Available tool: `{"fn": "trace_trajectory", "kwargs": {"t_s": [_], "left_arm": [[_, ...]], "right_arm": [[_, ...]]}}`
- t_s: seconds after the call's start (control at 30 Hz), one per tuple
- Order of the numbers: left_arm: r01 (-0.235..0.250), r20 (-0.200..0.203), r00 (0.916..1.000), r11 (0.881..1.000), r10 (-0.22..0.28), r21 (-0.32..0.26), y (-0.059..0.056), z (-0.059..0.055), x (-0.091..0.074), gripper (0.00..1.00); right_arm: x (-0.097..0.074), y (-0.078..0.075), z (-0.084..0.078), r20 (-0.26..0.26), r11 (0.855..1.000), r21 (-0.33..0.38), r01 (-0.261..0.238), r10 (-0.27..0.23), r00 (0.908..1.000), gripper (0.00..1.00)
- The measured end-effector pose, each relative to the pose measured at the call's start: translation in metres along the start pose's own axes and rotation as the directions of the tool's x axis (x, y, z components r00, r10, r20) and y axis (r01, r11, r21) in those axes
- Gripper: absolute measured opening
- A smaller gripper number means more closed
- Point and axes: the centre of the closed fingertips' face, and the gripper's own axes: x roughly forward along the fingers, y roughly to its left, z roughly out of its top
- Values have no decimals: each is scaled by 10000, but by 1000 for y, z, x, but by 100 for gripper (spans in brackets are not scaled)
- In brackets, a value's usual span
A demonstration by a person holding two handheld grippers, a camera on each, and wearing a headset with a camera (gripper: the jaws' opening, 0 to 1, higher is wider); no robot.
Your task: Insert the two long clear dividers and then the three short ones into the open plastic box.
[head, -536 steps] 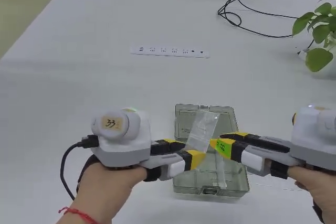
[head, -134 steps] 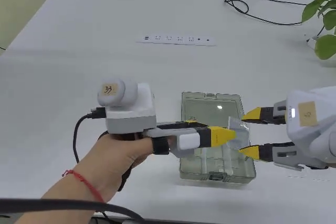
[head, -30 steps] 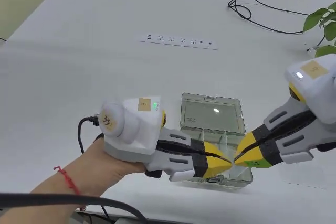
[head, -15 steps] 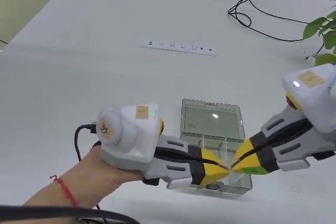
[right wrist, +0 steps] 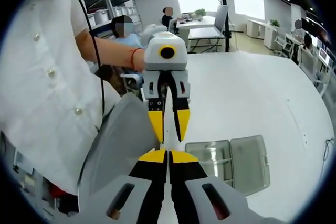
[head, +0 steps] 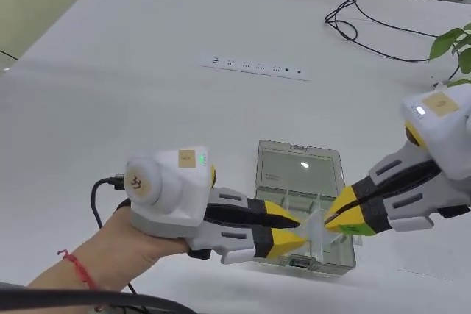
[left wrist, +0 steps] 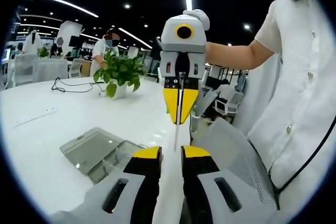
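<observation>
Clear divider (head: 316, 222) was pinched edge-on in my R gripper (head: 330, 219), fingers (right wrist: 155, 157) pressed together on it. L gripper (head: 302, 229) faced it tip to tip, fingers (head: 283, 240) spread w/ a visible gap. Divider's near edge sat right at the L tips; couldn't tell if it touched them. In left gripper view it showed as a thin line from the R tips toward my L gap. Open plastic box (head: 300, 170) lay just under and beyond both sets of tips, lid flat behind the base.
</observation>
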Motion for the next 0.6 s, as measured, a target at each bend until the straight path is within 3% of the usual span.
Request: {"fn": "trace_trajectory", "kwargs": {"t_s": [0.43,0.6], "left_arm": [[-1039,-343,9939,9944,1044,171,19,-13,-14,42],[-1388,-664,9879,9899,1405,289,27,-22,-18,54]], "right_arm": [[5,-25,-1,-35,9976,89,686,-686,9976,3],[10,-36,-1,-62,9956,131,929,-928,9957,3]]}}
